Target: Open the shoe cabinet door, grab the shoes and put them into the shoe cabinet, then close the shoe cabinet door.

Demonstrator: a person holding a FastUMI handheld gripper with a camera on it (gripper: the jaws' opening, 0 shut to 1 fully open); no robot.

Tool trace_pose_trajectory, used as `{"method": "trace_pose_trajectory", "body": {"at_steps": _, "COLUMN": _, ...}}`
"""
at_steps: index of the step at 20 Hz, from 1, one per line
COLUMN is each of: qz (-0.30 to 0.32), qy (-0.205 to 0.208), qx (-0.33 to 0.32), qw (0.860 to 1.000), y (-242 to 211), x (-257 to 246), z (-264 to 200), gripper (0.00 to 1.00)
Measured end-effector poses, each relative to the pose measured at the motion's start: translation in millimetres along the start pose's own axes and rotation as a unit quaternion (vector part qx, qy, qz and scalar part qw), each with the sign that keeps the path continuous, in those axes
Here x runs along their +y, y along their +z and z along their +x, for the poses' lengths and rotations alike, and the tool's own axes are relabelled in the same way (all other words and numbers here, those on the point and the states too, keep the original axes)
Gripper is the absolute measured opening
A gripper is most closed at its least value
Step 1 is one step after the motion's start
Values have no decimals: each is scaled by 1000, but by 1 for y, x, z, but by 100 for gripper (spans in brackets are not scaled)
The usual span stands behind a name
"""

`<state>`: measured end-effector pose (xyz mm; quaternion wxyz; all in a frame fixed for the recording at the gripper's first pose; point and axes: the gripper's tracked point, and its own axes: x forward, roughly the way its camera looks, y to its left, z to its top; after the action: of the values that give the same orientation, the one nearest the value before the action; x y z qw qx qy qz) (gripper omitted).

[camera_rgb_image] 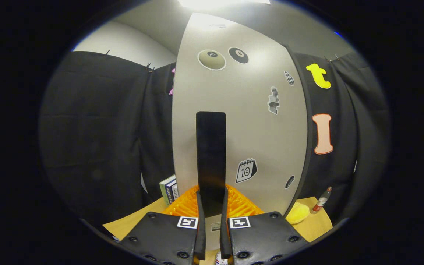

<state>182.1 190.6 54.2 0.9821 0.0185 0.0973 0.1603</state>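
The single camera rides on the hand-held gripper (212, 217), looking forward along its two fingers and tilted slightly upward. It sits very near the shoe cabinet door (241, 117), facing it almost square, with the counter (318, 224) low beneath it.

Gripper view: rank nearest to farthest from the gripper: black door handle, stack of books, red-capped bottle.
1. Tall black door handle on the grey cabinet door: between the fingers of the gripper, which look closed on it.
2. Stack of books: beyond the fingers, left of the door.
3. Red-capped bottle: right of the door, by the black cloth. Close to the books; ranking uncertain.
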Motion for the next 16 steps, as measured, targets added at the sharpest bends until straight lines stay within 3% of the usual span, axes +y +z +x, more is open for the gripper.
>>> {"method": "trace_pose_trajectory", "body": {"at_steps": 8, "qz": 28, "qy": 28, "qx": 16, "qw": 999, "y": -2, "x": -19, "z": -24, "gripper": 17}}
{"method": "trace_pose_trajectory", "body": {"at_steps": 16, "qz": 58, "qy": 48, "qx": 33, "qw": 997, "y": 2, "x": -38, "z": -16, "gripper": 17}}
